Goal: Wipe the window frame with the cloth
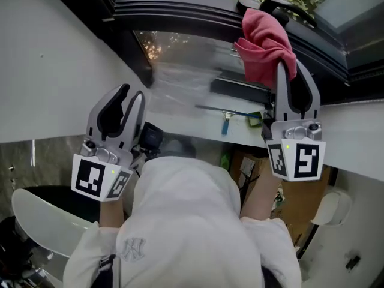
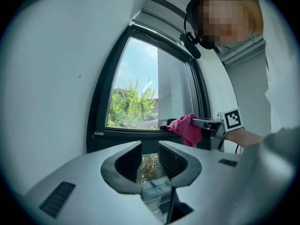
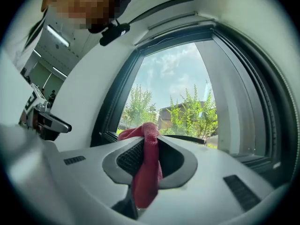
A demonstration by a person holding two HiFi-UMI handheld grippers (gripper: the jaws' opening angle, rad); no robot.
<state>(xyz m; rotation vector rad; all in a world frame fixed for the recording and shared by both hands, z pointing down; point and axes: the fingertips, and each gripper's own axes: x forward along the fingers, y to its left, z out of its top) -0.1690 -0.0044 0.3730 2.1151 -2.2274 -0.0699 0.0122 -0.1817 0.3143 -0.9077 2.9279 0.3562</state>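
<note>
Right gripper (image 1: 292, 71) clamped on red cloth (image 1: 264, 47), cloth bunched up by dark window frame (image 1: 180, 14). Left gripper (image 1: 132, 96) lower, near wall (image 1: 54, 59), jaws apart, nothing between.

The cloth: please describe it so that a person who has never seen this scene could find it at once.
Look at the dark window frame at the top of the head view. In front of its right part, the right gripper reaches up, shut on the cloth. It is the only red, crumpled thing; the blue-handled tool lies flat on the sill.
</note>
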